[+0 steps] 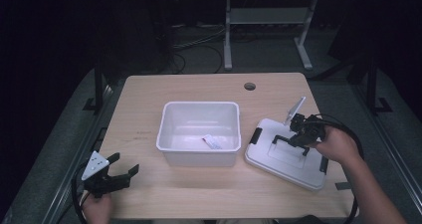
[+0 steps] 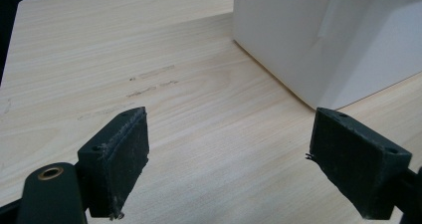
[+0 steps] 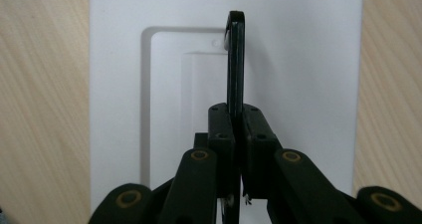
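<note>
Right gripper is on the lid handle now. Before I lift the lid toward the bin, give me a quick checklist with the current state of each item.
1. Right gripper shut on the black lid handle: ok, jaws pinch it from both sides.
2. Lid lying flat on the table, right of the bin: ok.
3. Left gripper out of the way: ok, open over bare table, left of the white bin.
4. Bin rim free: ok, nothing lies across it.
5. Small packet lying low in the bin: ok.
6. Lid clips swung clear: cannot tell.
</note>
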The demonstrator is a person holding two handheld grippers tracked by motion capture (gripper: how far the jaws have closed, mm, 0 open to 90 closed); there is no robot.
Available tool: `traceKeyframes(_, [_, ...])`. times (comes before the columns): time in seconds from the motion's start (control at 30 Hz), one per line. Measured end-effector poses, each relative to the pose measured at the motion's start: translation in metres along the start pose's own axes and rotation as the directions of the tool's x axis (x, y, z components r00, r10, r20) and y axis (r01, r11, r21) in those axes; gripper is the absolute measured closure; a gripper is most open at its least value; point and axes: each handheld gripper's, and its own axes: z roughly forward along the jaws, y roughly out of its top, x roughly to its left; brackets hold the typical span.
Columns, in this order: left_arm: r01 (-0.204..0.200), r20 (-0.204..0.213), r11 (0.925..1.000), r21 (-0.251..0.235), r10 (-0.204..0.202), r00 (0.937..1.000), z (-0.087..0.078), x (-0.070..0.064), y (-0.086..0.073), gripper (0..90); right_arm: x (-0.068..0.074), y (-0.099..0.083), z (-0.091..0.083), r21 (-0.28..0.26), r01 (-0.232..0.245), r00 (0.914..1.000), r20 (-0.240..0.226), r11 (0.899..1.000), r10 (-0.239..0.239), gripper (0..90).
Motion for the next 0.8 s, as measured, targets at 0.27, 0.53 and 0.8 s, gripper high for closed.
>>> traceKeyframes(0.27, [0.001, 0.0, 1.0, -0.001, -0.001, 1.0, 0.0, 0.0, 0.0, 15.0, 0.003, 0.002, -0.016, -0.01, 0.029, 0.9996, -0.001, 1.0, -0.029, 84.8])
traceKeyframes(0.53, [0.002, -0.003, 1.0, -0.002, -0.002, 1.0, -0.001, 0.001, 0.0, 15.1, 0.004, 0.005, -0.041, -0.024, 0.052, 0.9986, 0.011, 0.998, -0.051, 84.8])
traceKeyframes(0.8, [0.0, -0.003, 1.0, -0.002, 0.0, 1.0, -0.001, 0.0, 0.0, 15.0, 0.007, 0.006, -0.06, -0.026, 0.069, 0.9975, 0.02, 0.997, -0.069, 84.8])
